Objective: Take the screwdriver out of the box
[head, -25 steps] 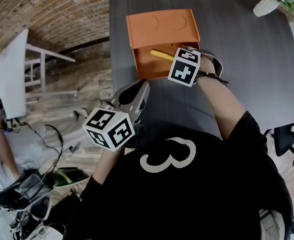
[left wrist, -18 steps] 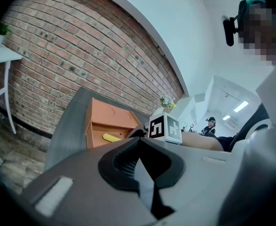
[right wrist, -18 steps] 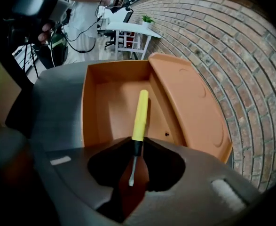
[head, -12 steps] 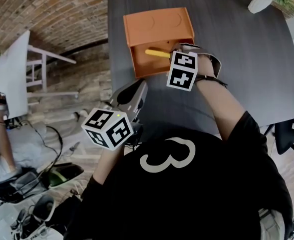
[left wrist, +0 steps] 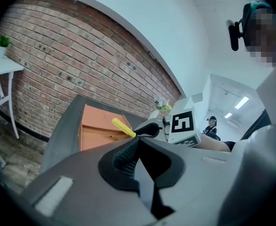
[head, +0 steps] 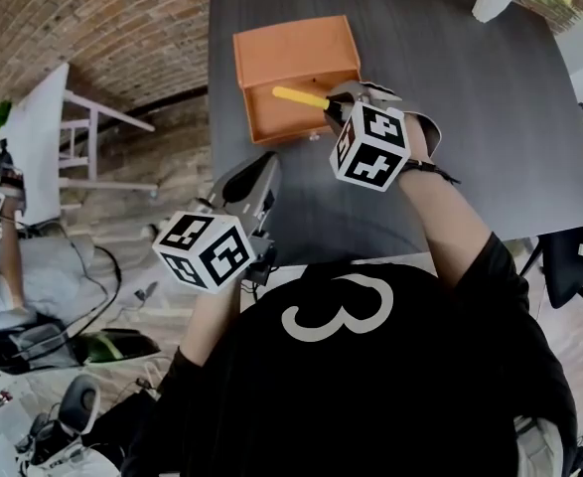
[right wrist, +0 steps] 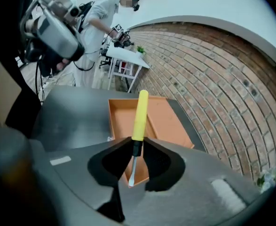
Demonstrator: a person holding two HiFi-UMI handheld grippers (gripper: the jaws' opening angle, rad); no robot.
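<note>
Right gripper view, lift-out step I'd say: right tongs (right wrist: 133,144) clamped on the yellow screwdriver (right wrist: 140,114), held above the orange box (right wrist: 163,121) near the bench's (head: 490,117) far-left corner. Left tongs (left wrist: 138,139) together, empty. Next, carry it clear.

Lab (brick wall (left wrist: 58,55), floor gear (head: 63,420))

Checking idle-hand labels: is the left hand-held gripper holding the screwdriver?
No, the left hand-held gripper is shut on nothing; the screwdriver is clamped in the right hand-held gripper.
</note>
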